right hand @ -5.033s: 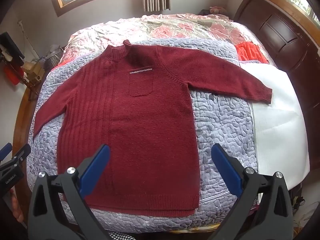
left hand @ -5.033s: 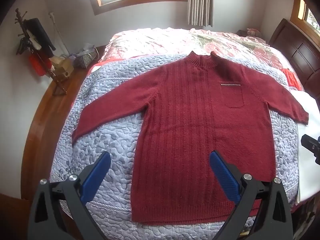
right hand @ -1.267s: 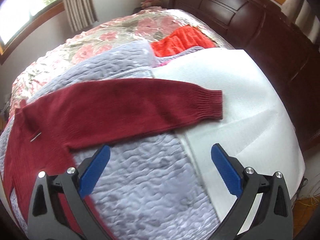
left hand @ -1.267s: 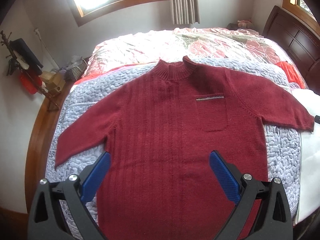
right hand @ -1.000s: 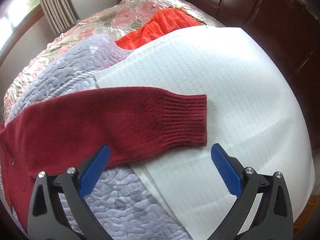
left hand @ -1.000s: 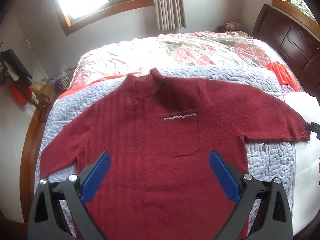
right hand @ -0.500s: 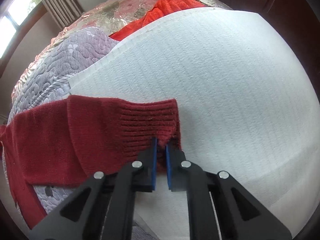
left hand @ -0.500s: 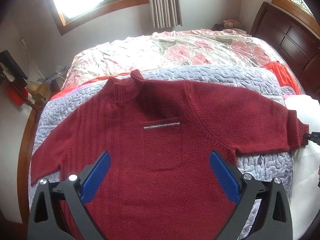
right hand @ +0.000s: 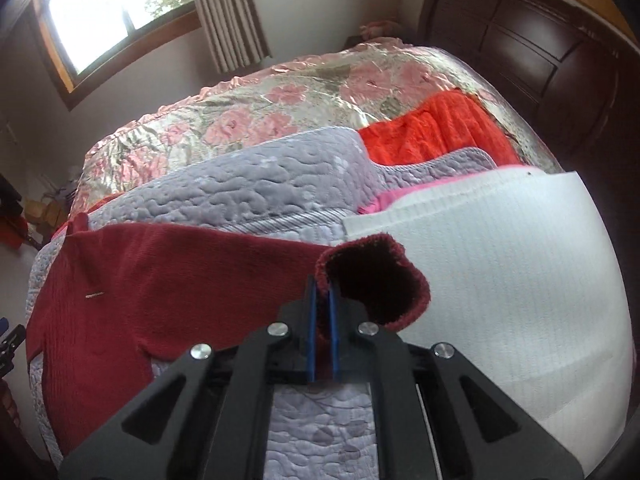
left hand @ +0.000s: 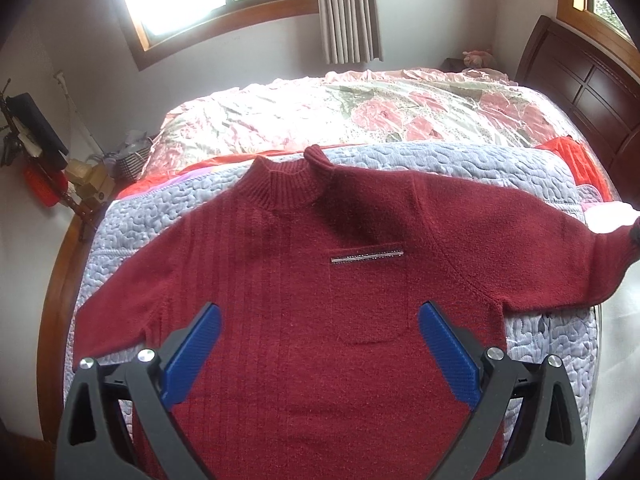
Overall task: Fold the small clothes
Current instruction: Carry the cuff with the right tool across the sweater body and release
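Now sweater cuff inside closed right tool.

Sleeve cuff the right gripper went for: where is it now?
In the right wrist view the cuff is pinched in the right gripper, lifted just above the white sheet beside the grey quilt.

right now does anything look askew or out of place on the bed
Only the sweater's right cuff: it is lifted off the white sheet, pinched in the right gripper. The rest lies flat.
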Available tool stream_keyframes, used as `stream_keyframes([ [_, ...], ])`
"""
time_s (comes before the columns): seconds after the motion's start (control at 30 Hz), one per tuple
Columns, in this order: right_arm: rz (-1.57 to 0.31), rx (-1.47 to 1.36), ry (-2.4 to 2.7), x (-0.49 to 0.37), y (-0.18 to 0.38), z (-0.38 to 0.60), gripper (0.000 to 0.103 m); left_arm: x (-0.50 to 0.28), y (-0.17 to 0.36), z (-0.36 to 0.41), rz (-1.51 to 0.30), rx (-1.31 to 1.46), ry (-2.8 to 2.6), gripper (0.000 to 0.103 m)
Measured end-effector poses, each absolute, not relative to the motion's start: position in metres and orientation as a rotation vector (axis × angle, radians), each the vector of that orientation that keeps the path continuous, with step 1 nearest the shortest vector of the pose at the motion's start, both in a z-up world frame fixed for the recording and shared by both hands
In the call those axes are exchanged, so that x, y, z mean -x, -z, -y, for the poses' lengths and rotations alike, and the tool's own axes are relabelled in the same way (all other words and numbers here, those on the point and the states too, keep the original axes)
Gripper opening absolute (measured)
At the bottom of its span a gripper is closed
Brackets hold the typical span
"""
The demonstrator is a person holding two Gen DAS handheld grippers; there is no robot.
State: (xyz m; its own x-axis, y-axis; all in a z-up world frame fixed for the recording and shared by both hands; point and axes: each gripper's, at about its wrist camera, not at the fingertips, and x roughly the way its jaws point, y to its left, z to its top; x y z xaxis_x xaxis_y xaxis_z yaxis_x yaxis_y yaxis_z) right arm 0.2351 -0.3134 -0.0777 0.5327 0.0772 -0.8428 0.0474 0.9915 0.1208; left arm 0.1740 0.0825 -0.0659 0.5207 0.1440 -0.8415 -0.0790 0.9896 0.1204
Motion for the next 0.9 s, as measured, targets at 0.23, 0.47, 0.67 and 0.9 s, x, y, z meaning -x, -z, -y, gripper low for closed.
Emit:
stream_keyframes([
  [0.23, -0.988, -0.033, -0.259, -0.249, 0.054, 0.188, 0.004, -0.166, 0.067, -0.118, -1.023, -0.046, -0.164, 0.099],
  [0.47, -1.009, -0.001, -0.461, -0.253, 0.062, 0.073, 0.004, -0.157, 0.067, -0.150, -1.023, -0.032, -0.191, 0.099],
  [0.67, -1.061, 0.001, -0.550, -0.258, 0.089, 0.004, 0.004, -0.152, 0.074, -0.169, -1.039, -0.021, -0.210, 0.099],
  [0.9, -1.191, -0.059, -0.609, -0.268, 0.139, -0.024, 0.016, -0.154, 0.098, -0.186, -1.102, -0.008, -0.234, 0.099],
])
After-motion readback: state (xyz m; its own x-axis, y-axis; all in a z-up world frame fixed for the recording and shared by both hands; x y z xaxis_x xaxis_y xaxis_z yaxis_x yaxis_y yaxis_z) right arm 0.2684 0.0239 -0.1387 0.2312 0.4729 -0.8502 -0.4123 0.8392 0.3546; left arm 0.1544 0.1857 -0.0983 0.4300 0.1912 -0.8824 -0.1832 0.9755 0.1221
